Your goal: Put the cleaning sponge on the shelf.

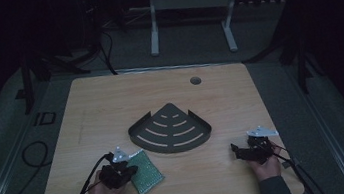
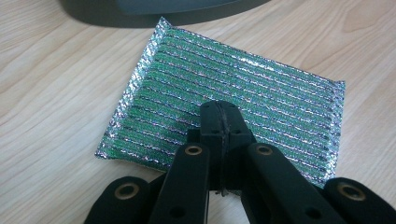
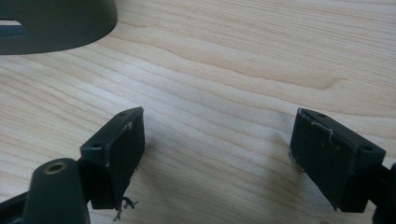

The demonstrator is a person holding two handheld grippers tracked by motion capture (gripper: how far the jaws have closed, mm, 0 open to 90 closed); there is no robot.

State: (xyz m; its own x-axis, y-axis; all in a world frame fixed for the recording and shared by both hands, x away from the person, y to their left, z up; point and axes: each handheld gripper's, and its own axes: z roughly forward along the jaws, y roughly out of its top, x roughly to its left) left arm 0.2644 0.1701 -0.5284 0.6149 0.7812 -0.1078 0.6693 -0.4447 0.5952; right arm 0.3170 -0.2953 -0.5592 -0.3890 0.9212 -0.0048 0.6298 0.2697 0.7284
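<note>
A pale wood-grain tabletop (image 1: 110,100) fills the middle of the high view, with a round cable hole (image 1: 195,80) near its far edge. The room around it is dim, with grey carpet, the white legs of another desk (image 1: 190,21) at the top of the frame, and dark cables (image 1: 34,155) looping on the floor at the left.

There is one dark fan-shaped slotted tray (image 1: 170,128) at the centre of the tabletop, one green glittery scouring pad (image 1: 145,172), and two claws, each held by one hand.

The left claw (image 1: 117,172) sits at the lower left of the high view, touching the left side of the scouring pad. In the left gripper view its jaws are pressed together with nothing between them, their tips over the pad's (image 2: 224,93) middle; whether they touch it cannot be told. The pad lies flat, just beside the tray's curved wall (image 2: 154,16) at the top of that frame.

The right claw (image 1: 251,148) is at the lower right of the high view, well apart from the pad. In the right gripper view its jaws are spread wide over bare wood, with the tray's edge (image 3: 60,32) in the upper left.
</note>
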